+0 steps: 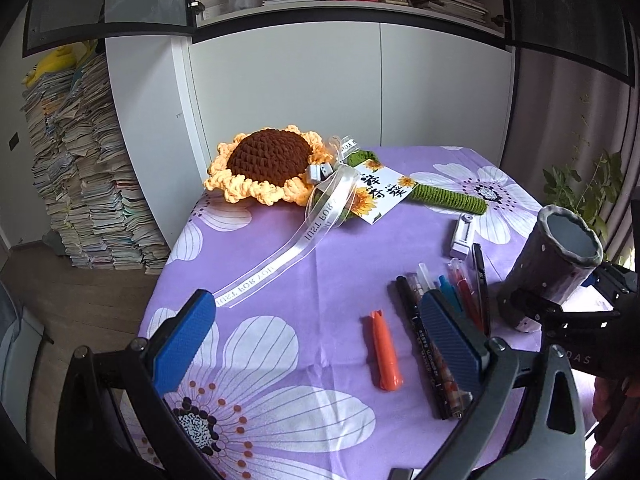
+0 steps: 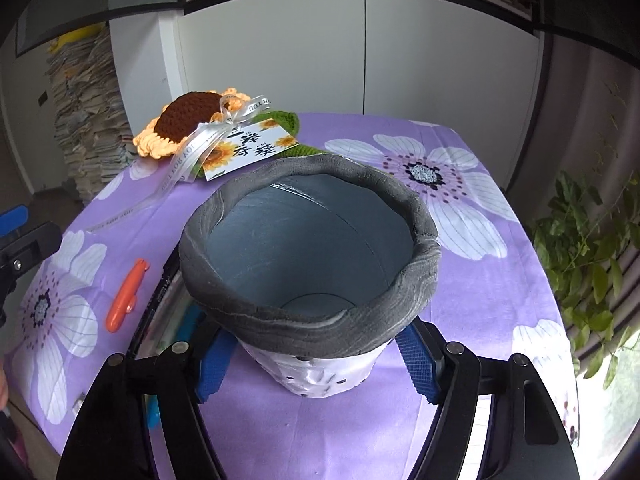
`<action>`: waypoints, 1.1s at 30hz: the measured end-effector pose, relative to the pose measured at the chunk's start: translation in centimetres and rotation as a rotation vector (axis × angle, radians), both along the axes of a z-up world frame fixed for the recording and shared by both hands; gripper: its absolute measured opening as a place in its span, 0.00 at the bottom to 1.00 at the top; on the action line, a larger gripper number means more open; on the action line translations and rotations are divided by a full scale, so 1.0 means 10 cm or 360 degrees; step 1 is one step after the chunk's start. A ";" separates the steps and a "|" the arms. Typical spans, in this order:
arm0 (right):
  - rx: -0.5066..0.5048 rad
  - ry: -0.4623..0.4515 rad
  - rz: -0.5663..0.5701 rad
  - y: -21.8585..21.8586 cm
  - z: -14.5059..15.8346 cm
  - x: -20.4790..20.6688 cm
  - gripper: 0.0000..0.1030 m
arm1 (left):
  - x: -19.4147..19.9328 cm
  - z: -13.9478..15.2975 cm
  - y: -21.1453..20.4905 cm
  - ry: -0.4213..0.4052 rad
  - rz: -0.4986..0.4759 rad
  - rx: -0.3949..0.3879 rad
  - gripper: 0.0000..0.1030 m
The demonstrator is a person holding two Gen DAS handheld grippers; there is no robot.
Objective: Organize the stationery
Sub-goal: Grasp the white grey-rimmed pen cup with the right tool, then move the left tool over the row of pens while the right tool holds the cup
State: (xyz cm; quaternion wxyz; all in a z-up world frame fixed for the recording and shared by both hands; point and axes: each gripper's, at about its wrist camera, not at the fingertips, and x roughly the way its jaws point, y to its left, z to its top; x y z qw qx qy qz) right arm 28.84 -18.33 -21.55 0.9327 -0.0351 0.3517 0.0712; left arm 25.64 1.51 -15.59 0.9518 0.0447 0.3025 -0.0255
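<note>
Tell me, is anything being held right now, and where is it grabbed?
Yes. The right gripper holds the grey pen cup, its jaws squeezing the pale lower wall near the base. The left gripper is open and holds nothing.

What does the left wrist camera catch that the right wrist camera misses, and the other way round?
Only the left wrist view shows the row of pens and the small white clip. Only the right wrist view looks into the empty pen holder, clamped by the right gripper. Both show the orange pen, the crocheted sunflower and the purple tablecloth.
</note>
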 end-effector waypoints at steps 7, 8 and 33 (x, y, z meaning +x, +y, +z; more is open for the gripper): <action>-0.0281 -0.0103 -0.0029 -0.33 0.14 -0.10 0.72 | 0.04 -0.02 -0.14 0.0024 -0.0038 -0.0002 0.99; -0.0288 -0.0097 -0.0039 -0.40 0.15 -0.09 0.72 | 0.05 -0.02 -0.17 0.0036 -0.0041 -0.0007 0.99; 0.0006 -0.0044 0.0269 -0.68 0.04 0.12 0.79 | 0.11 -0.07 -0.74 0.0121 -0.0043 0.0134 0.99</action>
